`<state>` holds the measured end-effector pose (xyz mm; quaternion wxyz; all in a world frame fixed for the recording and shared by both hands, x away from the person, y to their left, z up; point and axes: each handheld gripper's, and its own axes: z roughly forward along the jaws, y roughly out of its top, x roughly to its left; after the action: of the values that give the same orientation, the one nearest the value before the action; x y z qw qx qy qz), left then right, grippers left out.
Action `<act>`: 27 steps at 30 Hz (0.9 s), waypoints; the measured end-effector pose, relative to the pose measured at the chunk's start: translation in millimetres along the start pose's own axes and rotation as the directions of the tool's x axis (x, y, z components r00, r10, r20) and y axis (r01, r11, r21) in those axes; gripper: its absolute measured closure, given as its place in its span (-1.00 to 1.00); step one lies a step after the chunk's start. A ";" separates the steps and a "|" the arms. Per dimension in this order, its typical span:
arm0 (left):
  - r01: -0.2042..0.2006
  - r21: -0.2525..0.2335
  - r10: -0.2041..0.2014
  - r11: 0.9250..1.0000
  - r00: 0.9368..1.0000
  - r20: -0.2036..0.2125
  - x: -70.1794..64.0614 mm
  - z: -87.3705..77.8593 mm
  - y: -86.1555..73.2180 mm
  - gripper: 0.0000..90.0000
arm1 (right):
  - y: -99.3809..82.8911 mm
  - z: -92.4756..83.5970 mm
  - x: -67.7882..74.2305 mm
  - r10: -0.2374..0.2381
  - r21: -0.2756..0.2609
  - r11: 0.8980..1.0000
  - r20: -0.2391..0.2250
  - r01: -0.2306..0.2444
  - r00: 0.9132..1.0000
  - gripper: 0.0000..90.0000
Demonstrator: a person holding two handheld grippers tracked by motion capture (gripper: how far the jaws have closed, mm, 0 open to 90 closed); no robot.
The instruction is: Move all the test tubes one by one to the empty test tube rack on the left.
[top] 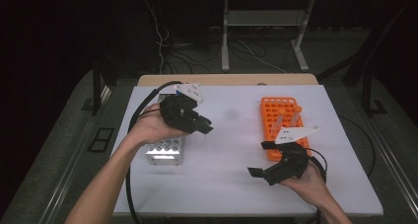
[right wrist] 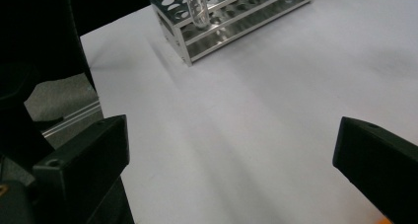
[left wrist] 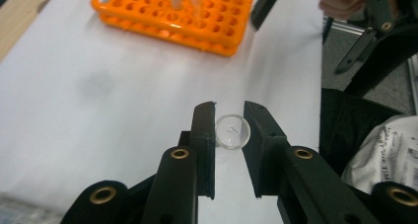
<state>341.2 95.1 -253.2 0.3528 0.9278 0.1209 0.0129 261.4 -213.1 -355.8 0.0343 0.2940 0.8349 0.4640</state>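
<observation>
My left gripper (top: 204, 128) hovers over the white table, just right of the metal rack (top: 165, 150). It is shut on a clear test tube (left wrist: 232, 131), seen end-on as a round rim between the jaws (left wrist: 229, 108). At the front right my right gripper (top: 261, 159) stands wide open with nothing between its jaws (right wrist: 231, 145), beside the near end of the orange rack (top: 281, 120). Two clear tubes (top: 297, 118) lean in that orange rack (left wrist: 172, 17). In the right gripper view a clear tube (right wrist: 197, 7) stands upright at the metal rack (right wrist: 231, 17), its top cut off.
The white table top (top: 226, 150) lies bare between the two racks. Cables trail from both grippers off the front edge. Beyond the table's far wooden edge (top: 226, 79) stand desk legs and loose cables on a dark floor.
</observation>
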 end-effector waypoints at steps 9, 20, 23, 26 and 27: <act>0.051 -0.005 -0.051 0.999 0.996 -0.070 18.1 -18.0 -5.4 0.67 | -20.4 -25.4 -5.3 0.041 -0.032 0.999 0.051 -0.039 0.998 -0.99; 0.154 -0.024 -0.155 0.988 0.975 -0.160 52.8 -34.7 -20.3 0.67 | -39.1 -43.9 -8.7 0.085 -0.047 0.996 0.078 -0.082 0.993 -0.99; 0.180 -0.025 -0.181 0.983 0.967 -0.182 64.0 -38.1 -24.0 0.67 | -43.2 -46.3 -10.4 0.097 -0.049 0.994 0.084 -0.093 0.992 -0.99; 0.202 -0.032 -0.204 0.979 0.957 -0.205 74.7 -40.6 -27.3 0.67 | -46.9 -47.9 -12.3 0.105 -0.048 0.994 0.090 -0.101 0.990 -0.99; 0.210 -0.034 -0.213 0.977 0.954 -0.211 78.5 -41.3 -28.4 0.67 | -48.0 -48.3 -13.0 0.108 -0.046 0.993 0.090 -0.104 0.990 -0.99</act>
<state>406.7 160.9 -245.7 0.3425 0.9006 0.2567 0.0753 234.1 -275.4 -369.3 0.0544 0.3584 0.8058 0.4683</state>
